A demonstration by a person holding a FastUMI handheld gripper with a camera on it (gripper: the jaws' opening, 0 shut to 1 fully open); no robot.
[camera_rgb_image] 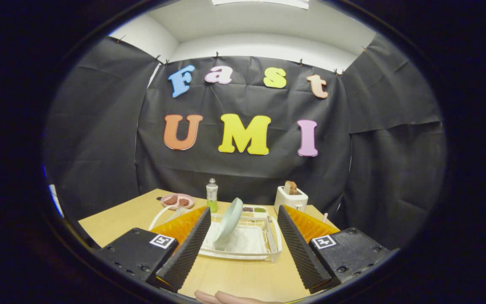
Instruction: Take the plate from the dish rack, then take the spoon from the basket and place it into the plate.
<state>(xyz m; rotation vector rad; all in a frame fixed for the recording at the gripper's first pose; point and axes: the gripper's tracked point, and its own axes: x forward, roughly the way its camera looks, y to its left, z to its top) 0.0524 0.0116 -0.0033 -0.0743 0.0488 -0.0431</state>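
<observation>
A: Hand-held gripper is above the desk, and its two fingers stand wide apart with nothing between the pads. It holds nothing.

B: And where is the plate?

A: Plate is in the rack. It stands on its edge, tilted, at the left part of the rack. It is pale green-grey. The rack is white and lies just ahead of the fingers, in the gap between them.

B: Do the fingers touch the plate or the rack?

A: No, they are apart from both. The left finger is beside the plate's left side, but short of it.

B: Do you see the spoon?

A: I cannot tell it. Beyond the left finger there is a white wire thing; it may be the basket, but the finger hides most of it.

B: What else is on the desk?

A: Behind the rack, a bottle with green liquid stands upright. Left of it is a pink dish with two brown pieces on it. Right of the bottle is a small tray with dark and green compartments, touching the far side of the rack or just behind it. Further right stands a white toaster with bread sticking up from it. A fingertip of a person shows below the fingers, at the near edge of the desk
</observation>
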